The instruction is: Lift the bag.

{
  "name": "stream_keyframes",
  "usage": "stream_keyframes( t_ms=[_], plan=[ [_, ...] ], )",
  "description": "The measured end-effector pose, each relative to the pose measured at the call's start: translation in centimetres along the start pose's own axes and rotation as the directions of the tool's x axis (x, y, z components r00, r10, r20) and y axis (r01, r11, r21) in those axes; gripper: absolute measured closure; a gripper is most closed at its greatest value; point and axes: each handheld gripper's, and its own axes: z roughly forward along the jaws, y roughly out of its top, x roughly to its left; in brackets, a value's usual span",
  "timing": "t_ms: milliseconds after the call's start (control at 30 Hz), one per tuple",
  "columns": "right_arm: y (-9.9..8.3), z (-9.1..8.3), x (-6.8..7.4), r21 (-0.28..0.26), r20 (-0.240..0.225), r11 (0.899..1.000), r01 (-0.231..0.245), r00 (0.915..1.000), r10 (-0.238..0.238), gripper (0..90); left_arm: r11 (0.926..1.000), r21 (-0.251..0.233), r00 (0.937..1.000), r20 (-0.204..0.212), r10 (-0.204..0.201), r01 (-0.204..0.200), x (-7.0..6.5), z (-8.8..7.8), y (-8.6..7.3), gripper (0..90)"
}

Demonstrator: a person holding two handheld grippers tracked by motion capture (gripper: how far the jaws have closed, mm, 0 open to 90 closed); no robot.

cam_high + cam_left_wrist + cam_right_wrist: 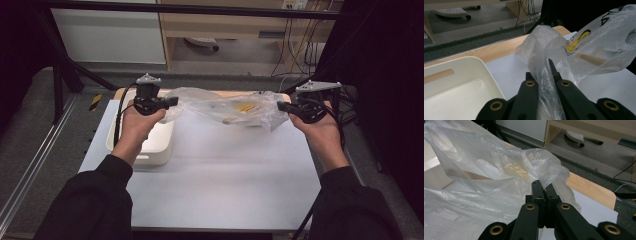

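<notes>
From the high view, a white bin sits at the table's left. The left gripper and right gripper each clamp an end of a clear bag, stretched above the table. The left gripper view reveals a wooden stick inside the bag.

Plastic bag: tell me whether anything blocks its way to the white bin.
Nothing visible does. The plastic bag hangs between the left gripper and right gripper, both clamped on it; the white bin sits open under the left hand.
</notes>
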Motion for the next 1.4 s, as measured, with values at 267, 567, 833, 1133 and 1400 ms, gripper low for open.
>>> stream_keyframes(
  t_ms=[267, 567, 833, 1133, 1400],
  plan=[
    [1.4, 0.1, -0.8, -0.015, 0.022, 1.000, -0.012, 0.9997, 0.013, 90.0, 0.9994, -0.033, 0.9994, -0.034, 0.007, -0.008, 0.2, 0.0, 2.4, 90.0],
    [2.6, 0.4, -1.7, -0.027, 0.049, 0.999, -0.028, 0.9984, 0.029, 90.0, 0.9988, -0.042, 0.9979, -0.060, 0.023, -0.025, 0.4, 0.7, 3.7, 90.0],
    [3.1, 1.2, -1.1, -0.030, 0.036, 0.999, -0.013, 0.9992, 0.014, 90.0, 0.9985, -0.049, 0.9943, -0.105, 0.021, -0.026, 1.2, 0.5, 3.6, 90.0],
    [4.8, 1.3, -1.9, -0.033, 0.053, 0.999, -0.020, 0.9983, 0.022, 90.0, 0.9978, -0.054, 0.9937, -0.108, 0.031, -0.037, 1.3, 0.3, 4.8, 90.0],
    [3.2, 1.7, -0.6, -0.003, 0.009, 1.000, 0.007, 0.9999, -0.007, 90.0, 0.9995, -0.016, 0.9963, -0.082, 0.027, -0.028, 1.7, -0.3, 2.0, 90.0]
  ],
)
